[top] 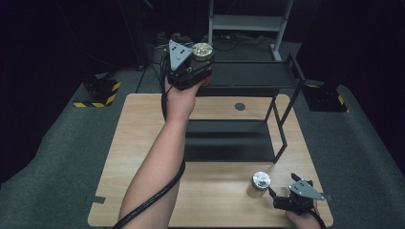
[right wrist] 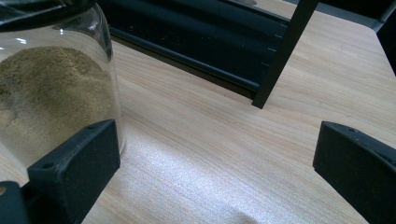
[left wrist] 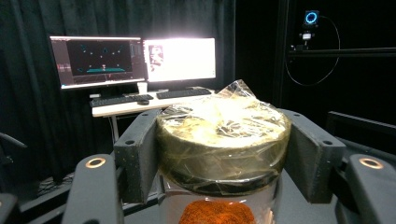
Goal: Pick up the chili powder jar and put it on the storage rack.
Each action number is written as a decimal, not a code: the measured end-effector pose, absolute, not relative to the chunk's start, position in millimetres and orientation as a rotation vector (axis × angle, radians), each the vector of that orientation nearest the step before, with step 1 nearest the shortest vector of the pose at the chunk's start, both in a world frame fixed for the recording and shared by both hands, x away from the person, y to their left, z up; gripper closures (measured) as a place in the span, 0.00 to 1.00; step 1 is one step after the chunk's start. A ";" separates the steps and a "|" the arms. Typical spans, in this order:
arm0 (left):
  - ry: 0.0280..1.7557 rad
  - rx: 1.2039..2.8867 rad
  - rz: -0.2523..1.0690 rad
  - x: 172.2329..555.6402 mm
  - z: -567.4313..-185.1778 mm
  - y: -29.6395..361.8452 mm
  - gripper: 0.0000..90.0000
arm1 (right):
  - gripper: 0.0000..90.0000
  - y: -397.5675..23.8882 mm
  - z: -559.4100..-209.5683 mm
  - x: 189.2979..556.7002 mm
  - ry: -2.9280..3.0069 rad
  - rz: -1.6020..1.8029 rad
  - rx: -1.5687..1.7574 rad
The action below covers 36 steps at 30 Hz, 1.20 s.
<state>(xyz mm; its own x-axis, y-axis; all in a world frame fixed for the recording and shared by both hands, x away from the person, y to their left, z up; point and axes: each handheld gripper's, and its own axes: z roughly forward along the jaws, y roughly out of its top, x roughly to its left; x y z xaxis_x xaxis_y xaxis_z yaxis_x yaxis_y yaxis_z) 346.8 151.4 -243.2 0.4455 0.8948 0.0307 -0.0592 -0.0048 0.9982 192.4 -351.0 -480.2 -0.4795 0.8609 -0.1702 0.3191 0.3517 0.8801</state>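
Observation:
My left gripper (top: 199, 61) is raised at the left end of the black rack's top shelf (top: 253, 75). It is shut on a glass jar (top: 202, 51) with orange powder inside. In the left gripper view both jaws press on the jar's (left wrist: 222, 140) lid, which is covered with crinkled clear film. A second jar (top: 260, 183) with a silver lid stands on the table near the front right. It holds tan powder (right wrist: 51, 93). My right gripper (top: 275, 198) rests just right of it, open, with the jar beside one of its jaws and bare wood between the jaws (right wrist: 215, 154).
The two-level black rack (top: 229, 143) stands on the back half of the wooden table (top: 143, 124); one leg (right wrist: 285, 51) is close ahead of my right gripper. A desk with monitors (left wrist: 135, 58) lies beyond the left gripper. Dark floor surrounds the table.

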 end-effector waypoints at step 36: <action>0.863 1.350 0.899 332.1 -247.8 157.3 0.00 | 0.00 -349.6 -480.2 192.2 1.978 1.076 1.018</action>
